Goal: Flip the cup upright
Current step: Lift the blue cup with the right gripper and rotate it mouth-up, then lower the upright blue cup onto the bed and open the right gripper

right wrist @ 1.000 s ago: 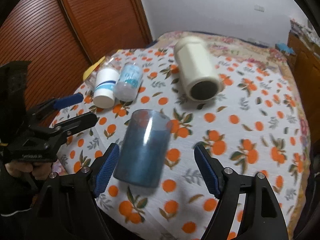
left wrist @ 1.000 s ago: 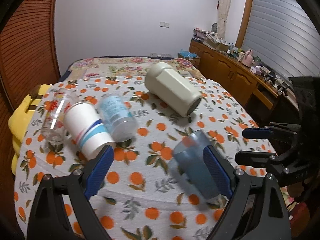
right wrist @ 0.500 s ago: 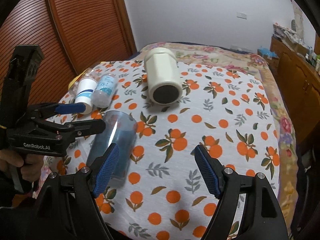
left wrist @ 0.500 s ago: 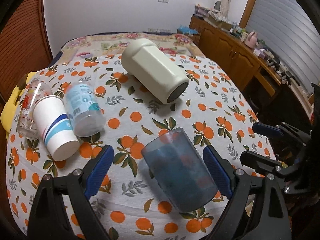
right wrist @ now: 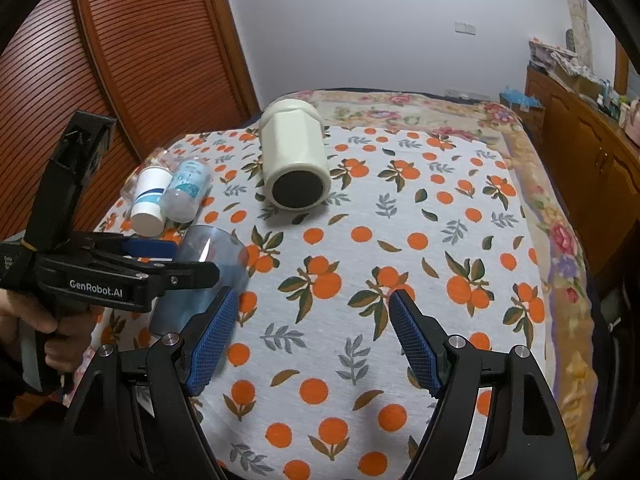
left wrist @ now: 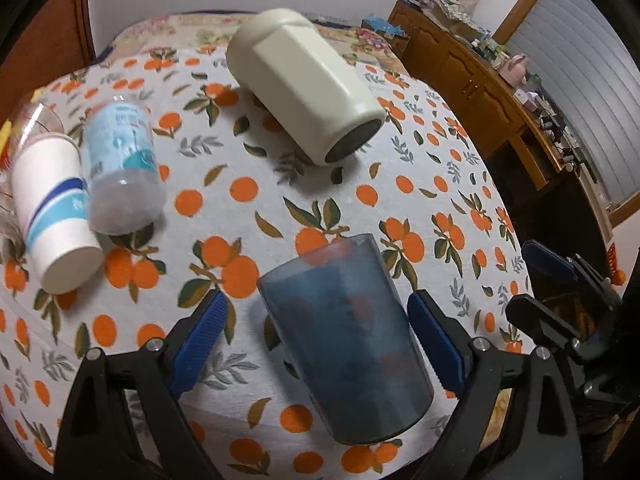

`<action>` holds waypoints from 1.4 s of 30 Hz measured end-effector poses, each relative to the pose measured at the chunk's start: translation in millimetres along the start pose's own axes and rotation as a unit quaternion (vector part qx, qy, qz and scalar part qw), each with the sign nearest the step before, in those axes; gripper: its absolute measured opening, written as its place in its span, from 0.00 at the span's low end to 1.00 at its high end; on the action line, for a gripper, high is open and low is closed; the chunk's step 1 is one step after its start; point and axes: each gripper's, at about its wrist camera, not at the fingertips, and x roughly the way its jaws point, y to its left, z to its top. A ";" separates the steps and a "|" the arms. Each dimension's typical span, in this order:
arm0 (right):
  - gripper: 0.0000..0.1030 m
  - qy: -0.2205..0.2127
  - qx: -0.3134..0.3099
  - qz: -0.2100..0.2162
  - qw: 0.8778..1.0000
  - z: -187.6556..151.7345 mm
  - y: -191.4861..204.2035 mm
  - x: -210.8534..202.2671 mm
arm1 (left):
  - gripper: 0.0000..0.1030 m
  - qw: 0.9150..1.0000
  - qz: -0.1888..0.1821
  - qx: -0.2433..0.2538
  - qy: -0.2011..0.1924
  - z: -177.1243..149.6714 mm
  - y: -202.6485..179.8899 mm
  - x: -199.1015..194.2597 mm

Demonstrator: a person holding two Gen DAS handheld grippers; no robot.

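Two blue pads of the left hand-held gripper (left wrist: 314, 330) stand spread on either side of the blue translucent cup (left wrist: 344, 344), which lies on its side near the counter (right wrist: 400, 240) edge. Right hand-held gripper (right wrist: 312, 336) hovers beside it, jaws wide apart and empty.

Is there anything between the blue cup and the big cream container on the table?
Nothing: in the left wrist view only bare tablecloth lies between the blue cup and the cream container.
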 end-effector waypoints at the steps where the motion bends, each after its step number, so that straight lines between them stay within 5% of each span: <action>1: 0.77 0.000 0.000 -0.001 1.000 -0.6 -0.2 0.4 | 0.90 1.000 -0.007 -0.005 0.009 0.3 1.4 2.1; 16: 0.77 0.002 0.008 0.001 1.000 -2.7 -3.2 5.1 | 0.74 0.995 -0.050 -0.017 0.080 12.8 2.3 22.6; 26: 0.77 0.003 0.014 -0.003 1.000 -4.5 -4.8 10.1 | 0.70 0.994 0.019 0.098 -0.037 9.7 -14.8 -20.2; 42: 0.77 0.003 0.019 -0.012 1.000 -11.1 -5.1 19.3 | 0.69 0.979 0.065 0.165 -0.096 -10.5 -29.1 -24.4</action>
